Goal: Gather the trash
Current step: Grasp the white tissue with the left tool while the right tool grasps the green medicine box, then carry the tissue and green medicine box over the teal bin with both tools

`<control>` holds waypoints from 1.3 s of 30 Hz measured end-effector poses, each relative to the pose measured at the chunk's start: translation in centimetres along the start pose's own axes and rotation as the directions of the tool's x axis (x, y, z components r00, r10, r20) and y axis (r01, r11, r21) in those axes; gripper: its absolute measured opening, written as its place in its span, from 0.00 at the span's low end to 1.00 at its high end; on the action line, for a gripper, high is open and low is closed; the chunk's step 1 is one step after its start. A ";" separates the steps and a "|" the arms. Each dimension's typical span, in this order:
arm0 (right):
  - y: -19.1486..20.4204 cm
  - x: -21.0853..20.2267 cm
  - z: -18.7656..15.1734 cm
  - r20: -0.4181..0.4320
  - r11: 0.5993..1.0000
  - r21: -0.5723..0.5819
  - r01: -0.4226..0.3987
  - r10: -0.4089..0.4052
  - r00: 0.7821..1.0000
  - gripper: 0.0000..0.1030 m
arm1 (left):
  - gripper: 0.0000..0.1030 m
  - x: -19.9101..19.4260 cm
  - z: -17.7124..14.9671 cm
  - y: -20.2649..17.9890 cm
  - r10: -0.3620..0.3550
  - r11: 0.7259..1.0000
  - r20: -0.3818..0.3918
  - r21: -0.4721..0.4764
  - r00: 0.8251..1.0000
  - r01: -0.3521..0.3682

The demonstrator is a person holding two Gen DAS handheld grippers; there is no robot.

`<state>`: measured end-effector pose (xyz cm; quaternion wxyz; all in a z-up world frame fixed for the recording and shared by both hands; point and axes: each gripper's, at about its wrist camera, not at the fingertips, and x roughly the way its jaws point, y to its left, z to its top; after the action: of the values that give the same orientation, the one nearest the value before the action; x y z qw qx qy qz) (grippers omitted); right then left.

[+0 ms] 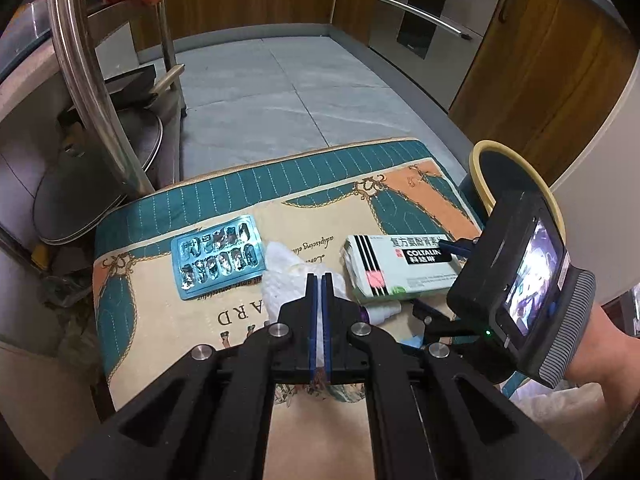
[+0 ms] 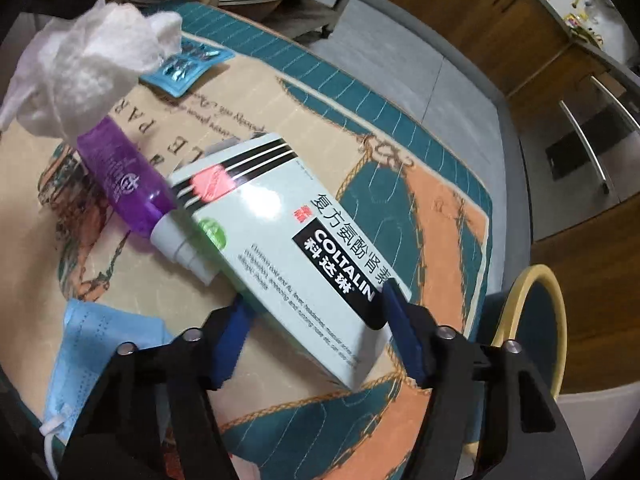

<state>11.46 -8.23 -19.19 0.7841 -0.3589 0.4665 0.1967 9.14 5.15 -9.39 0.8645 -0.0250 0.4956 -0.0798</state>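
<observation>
My left gripper (image 1: 319, 280) is shut on a crumpled white tissue (image 1: 286, 274), which hangs lifted above the cushion in the right wrist view (image 2: 84, 68). My right gripper (image 2: 316, 306) is closed around the near end of a pale green Coltalin medicine box (image 2: 288, 240), its blue pads against both long sides; the box also shows in the left wrist view (image 1: 400, 268). A purple bottle with a white cap (image 2: 128, 184) lies against the box. A silver-blue blister pack (image 1: 218, 256) lies left of the tissue. A blue face mask (image 2: 104, 344) lies at the near left.
Everything lies on a patterned teal, cream and orange cushion (image 1: 280, 184). A dark bin with a yellow rim (image 2: 536, 320) stands right of the cushion. A metal rack with pans (image 1: 100, 112) stands to the left. Wooden cabinets and steel drawers (image 1: 432, 12) line the grey floor behind.
</observation>
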 end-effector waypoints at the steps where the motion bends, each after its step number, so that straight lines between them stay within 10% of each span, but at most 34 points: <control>1: 0.0 -0.1 0.2 0.006 1.000 -0.003 -0.001 0.001 1.000 0.55 | 0.02 0.0 0.0 0.0 -0.002 1.000 0.001 -0.001 1.000 0.002; 10: -3.8 -2.3 1.9 0.042 0.981 0.159 -0.107 0.102 0.994 0.18 | 0.02 -0.5 0.4 -0.2 -0.013 1.000 0.020 -0.008 1.000 0.014; 19: -6.2 -0.8 1.5 0.033 0.913 0.353 -0.205 0.207 0.978 0.19 | 0.02 -0.1 0.4 -0.6 -0.015 1.000 0.008 0.001 1.000 0.015; 39: -12.7 -11.5 -1.0 0.141 0.900 0.419 -0.122 0.068 0.988 0.18 | 0.02 -0.7 3.3 -5.9 -0.061 0.994 0.083 0.100 0.995 0.053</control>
<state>13.43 -17.07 -4.60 0.8602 -0.1430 0.4659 0.1501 11.00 -0.68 -6.42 0.8825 -0.0004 0.4527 -0.1275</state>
